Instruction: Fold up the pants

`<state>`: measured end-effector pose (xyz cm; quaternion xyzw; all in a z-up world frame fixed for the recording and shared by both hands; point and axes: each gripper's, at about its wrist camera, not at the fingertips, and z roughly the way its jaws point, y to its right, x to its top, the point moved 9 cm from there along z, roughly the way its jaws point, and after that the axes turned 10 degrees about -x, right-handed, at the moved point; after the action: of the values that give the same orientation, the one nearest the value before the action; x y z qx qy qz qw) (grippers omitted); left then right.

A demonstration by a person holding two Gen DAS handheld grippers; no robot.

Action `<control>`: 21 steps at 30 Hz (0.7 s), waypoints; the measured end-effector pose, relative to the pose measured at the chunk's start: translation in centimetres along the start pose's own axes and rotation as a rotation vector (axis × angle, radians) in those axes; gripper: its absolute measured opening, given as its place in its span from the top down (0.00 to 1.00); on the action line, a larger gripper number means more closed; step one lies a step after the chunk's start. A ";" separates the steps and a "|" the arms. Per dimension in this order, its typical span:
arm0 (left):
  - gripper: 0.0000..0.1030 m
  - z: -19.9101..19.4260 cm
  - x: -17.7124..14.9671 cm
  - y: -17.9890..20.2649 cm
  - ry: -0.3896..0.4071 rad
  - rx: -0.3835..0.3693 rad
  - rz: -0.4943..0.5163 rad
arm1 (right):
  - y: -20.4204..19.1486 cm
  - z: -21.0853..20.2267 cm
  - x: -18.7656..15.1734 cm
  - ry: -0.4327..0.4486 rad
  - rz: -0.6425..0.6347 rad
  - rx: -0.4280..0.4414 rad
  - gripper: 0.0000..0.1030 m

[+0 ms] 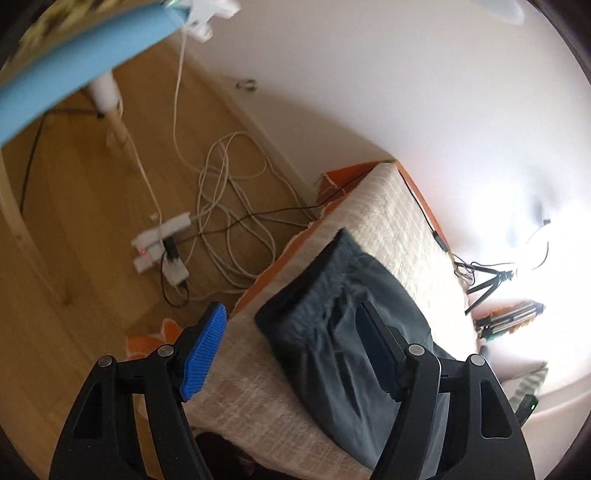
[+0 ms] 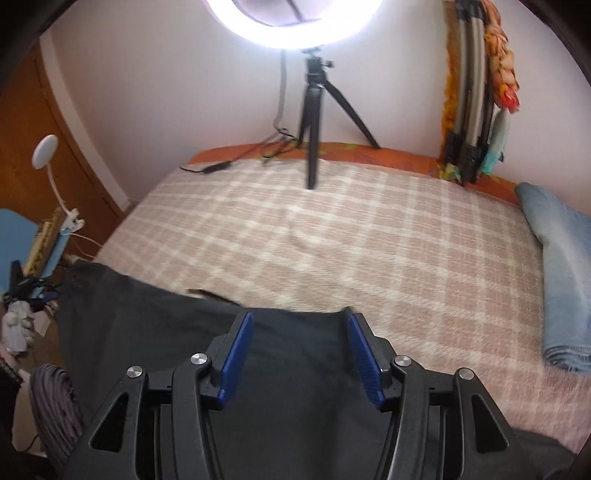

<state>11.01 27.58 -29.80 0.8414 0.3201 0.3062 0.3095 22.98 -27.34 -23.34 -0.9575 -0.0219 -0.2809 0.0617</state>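
Your left gripper (image 1: 291, 354) and right gripper (image 2: 300, 356) both gape empty over the soft, dark grey, rumpled pants (image 1: 343, 317) on the checked beige blanket (image 2: 332, 229).

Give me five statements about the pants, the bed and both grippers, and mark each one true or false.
1. The dark grey pants lie on a plaid bedspread. True.
2. The right gripper is clamped on the pants. False: its jaws stand apart above the cloth.
3. A lit ring light on a tripod stands at the bed's far edge. True.
4. Folded light blue jeans lie on the floor. False: they rest on the bed.
5. The left gripper is open, nothing between its pads. True.
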 end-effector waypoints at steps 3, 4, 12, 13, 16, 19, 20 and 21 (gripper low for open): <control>0.30 1.2 -0.4 -0.4 -0.018 -0.020 -0.034 | -1.7 -0.7 -0.2 0.002 -0.012 0.020 0.46; 0.30 1.5 -0.6 -0.4 -0.024 -0.028 -0.041 | -2.2 -0.8 -0.1 0.002 -0.020 0.022 0.46; 0.30 4.3 -2.1 -0.3 -0.071 -0.039 -0.018 | -3.5 -1.6 0.6 0.005 -0.015 0.034 0.46; 0.30 4.6 -2.2 -0.3 -0.070 -0.047 -0.024 | -3.5 -1.6 0.6 0.004 -0.013 0.036 0.46; 0.32 5.0 -2.4 0.1 -0.051 -0.042 0.004 | -4.0 -1.7 0.7 0.003 -0.026 0.027 0.46; 0.40 5.1 -2.5 0.5 -0.019 -0.017 0.033 | -4.3 -1.6 0.7 0.000 -0.040 0.022 0.46; 0.46 5.0 -2.4 0.6 -0.006 -0.005 0.043 | -4.5 -1.6 0.7 -0.002 -0.046 0.017 0.46; 0.54 4.9 -2.2 0.5 0.006 0.011 0.054 | -4.6 -1.6 0.7 -0.002 -0.051 0.014 0.46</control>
<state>13.34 24.05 -33.17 0.8504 0.2999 0.3154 0.2957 22.37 -22.98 -21.18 -0.9565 -0.0482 -0.2811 0.0613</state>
